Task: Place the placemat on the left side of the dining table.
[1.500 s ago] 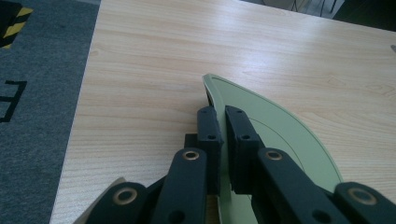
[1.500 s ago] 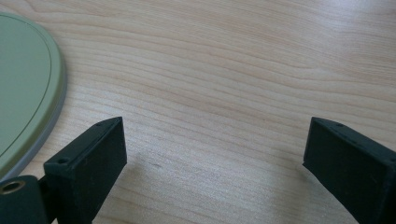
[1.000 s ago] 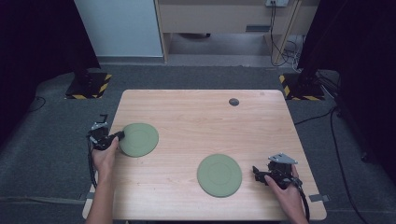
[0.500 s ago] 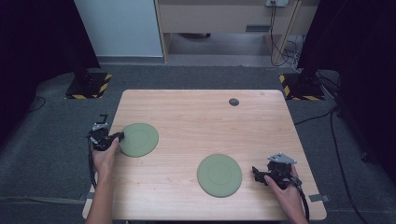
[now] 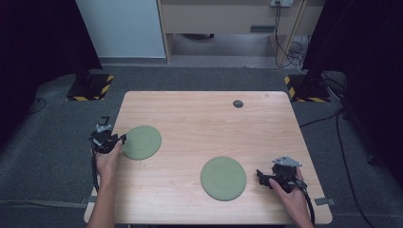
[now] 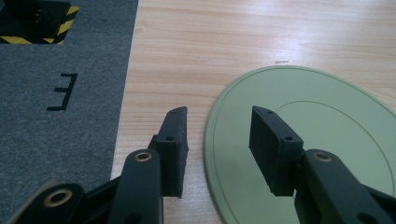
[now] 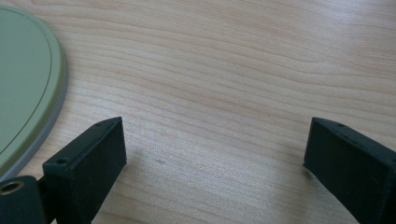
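Nothing has shifted since a second ago. Two green plates on the counter (image 5: 199, 118): left plate (image 5: 141, 142) and right plate (image 5: 223, 178). Left gripper (image 6: 218, 135) jaws parted, straddling its plate's rim. Right gripper (image 7: 212, 154) jaws spread wide over bare wood. One dark disc (image 5: 238, 103) far back.

Light wood table (image 5: 199, 118) stands on grey carpet (image 5: 47, 156). Black marking shaped like letter E on carpet (image 6: 63, 91) beside table edge. Two black stand bases with yellow-black hazard stripes, one off far left corner (image 5: 90, 88), one off far right corner (image 5: 306, 90). Dark curtains (image 5: 43, 42) at both sides. Pale blue-white panel (image 5: 123, 28) at back, wooden cabinet (image 5: 223, 16) next to it. Cables (image 5: 290, 47) hang near cabinet's right end.
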{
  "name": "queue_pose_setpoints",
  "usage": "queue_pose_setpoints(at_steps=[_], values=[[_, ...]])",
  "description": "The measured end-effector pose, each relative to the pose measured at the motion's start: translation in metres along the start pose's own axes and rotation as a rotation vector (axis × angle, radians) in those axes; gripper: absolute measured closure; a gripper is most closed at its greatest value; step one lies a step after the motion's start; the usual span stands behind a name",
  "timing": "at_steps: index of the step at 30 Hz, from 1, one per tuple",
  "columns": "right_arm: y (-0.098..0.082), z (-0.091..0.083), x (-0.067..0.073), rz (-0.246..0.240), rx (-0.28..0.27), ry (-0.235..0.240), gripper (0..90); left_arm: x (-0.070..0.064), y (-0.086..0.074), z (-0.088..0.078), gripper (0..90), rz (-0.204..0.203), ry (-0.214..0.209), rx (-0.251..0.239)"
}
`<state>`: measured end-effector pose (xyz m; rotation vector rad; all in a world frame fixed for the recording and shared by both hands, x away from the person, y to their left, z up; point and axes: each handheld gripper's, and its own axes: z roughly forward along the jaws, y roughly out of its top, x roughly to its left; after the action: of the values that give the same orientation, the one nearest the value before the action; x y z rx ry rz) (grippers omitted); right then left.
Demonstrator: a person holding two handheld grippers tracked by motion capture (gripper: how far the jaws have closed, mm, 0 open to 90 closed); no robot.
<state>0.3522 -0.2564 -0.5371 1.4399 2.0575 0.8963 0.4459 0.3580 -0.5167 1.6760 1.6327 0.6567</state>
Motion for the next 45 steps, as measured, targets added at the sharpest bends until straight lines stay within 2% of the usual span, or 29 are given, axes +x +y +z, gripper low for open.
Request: queue_pose_setpoints(at_steps=[5, 6, 7, 9, 12, 17, 20, 26, 34, 39, 40, 45], values=[[0.000, 0.000, 0.000, -0.002, 0.000, 0.000, 5.9, -0.001, 0.002, 0.001, 46.5, -0.006, 0.000, -0.004], [0.000, 0.000, 0.000, -0.002, 0.000, 0.001, 5.9, -0.001, 0.002, 0.001, 43.4, -0.019, -0.006, -0.008], [0.000, 0.000, 0.000, -0.002, 0.000, 0.001, 5.9, 0.000, 0.003, 0.001, 35.5, -0.037, -0.012, -0.007], [0.000, 0.000, 0.000, -0.003, 0.000, 0.001, 5.9, 0.000, 0.004, 0.002, 30.0, -0.043, -0.009, -0.011], [0.000, 0.000, 0.000, -0.003, 0.000, 0.001, 5.9, 0.001, 0.004, 0.002, 25.6, -0.059, -0.021, -0.018], [0.000, 0.000, 0.000, -0.003, 0.000, 0.002, 5.9, 0.001, 0.005, 0.002, 16.6, -0.063, -0.010, -0.017], [0.000, 0.000, 0.000, -0.003, -0.001, 0.002, 5.9, -0.001, 0.006, 0.001, 11.1, -0.067, -0.018, -0.024], [0.000, 0.000, 0.000, -0.005, -0.002, 0.003, 5.9, -0.013, 0.010, 0.000, 6.4, -0.045, -0.035, -0.025], [0.000, 0.000, 0.001, -0.013, -0.004, 0.002, 5.9, -0.031, 0.015, -0.003, 4.1, -0.008, -0.089, -0.032], [0.000, 0.000, 0.001, -0.016, -0.004, 0.002, 5.9, -0.049, 0.017, -0.003, 4.3, 0.030, -0.124, -0.022], [0.000, 0.000, 0.001, -0.016, -0.004, 0.002, 5.9, -0.049, 0.017, -0.003, 4.3, 0.030, -0.124, -0.022], [0.000, -0.001, 0.000, -0.014, -0.005, 0.002, 5.9, -0.066, 0.021, -0.003, 4.3, 0.060, -0.144, 0.002]])
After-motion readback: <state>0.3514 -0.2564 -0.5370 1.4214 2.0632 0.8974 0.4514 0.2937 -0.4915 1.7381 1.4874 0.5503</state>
